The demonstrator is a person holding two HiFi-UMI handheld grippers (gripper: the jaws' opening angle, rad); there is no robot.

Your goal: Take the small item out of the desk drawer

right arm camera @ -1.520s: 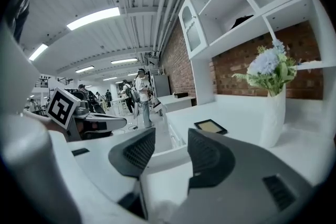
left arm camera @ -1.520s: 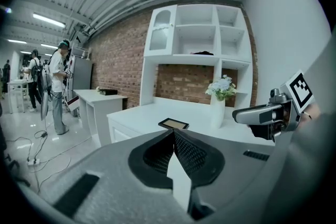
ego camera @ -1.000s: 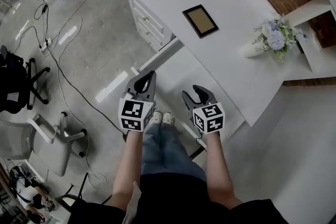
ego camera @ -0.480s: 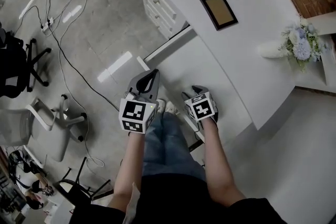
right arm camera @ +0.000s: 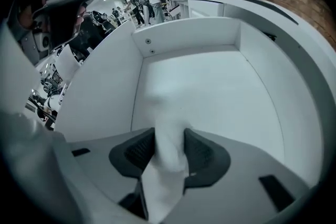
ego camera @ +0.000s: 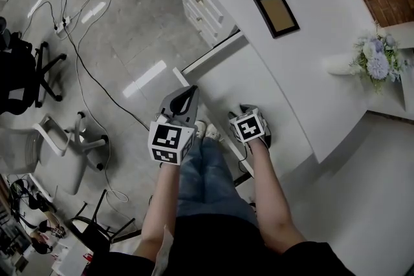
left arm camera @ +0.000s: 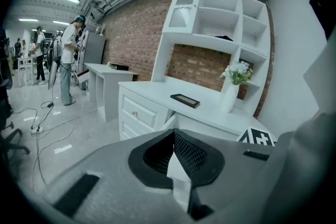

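Far left, a black office chair [ego camera: 22,74] and a grey chair [ego camera: 61,158] stand on the shiny floor, with cables [ego camera: 81,68] trailing past them. Moving in, here's the left gripper [ego camera: 187,94]. It hangs in front of the person's knees, near the left side of the open drawer, with its jaws together at the tips and nothing between them. Just beside it, a pair of white shoes [ego camera: 204,131] peeks out beyond the jeans.

Now the right gripper [right arm camera: 169,136], and this is where it's happening. It points steeply down into the drawer [right arm camera: 184,34], and its jaws have just been closing. A small white item [right arm camera: 168,152] sits between the pads, touching both of them. That's a grip, though the item is too blurred to say what it is. It's inside the drawer, with the white floor and side walls all around it, and I can't tell whether it still rests on the floor.

Further right, the white desk [ego camera: 310,74] stretches away above the drawer. A dark picture frame [ego camera: 276,13] lies flat on top, well apart from both grippers. At the far right end stands a white vase of flowers [ego camera: 372,58].
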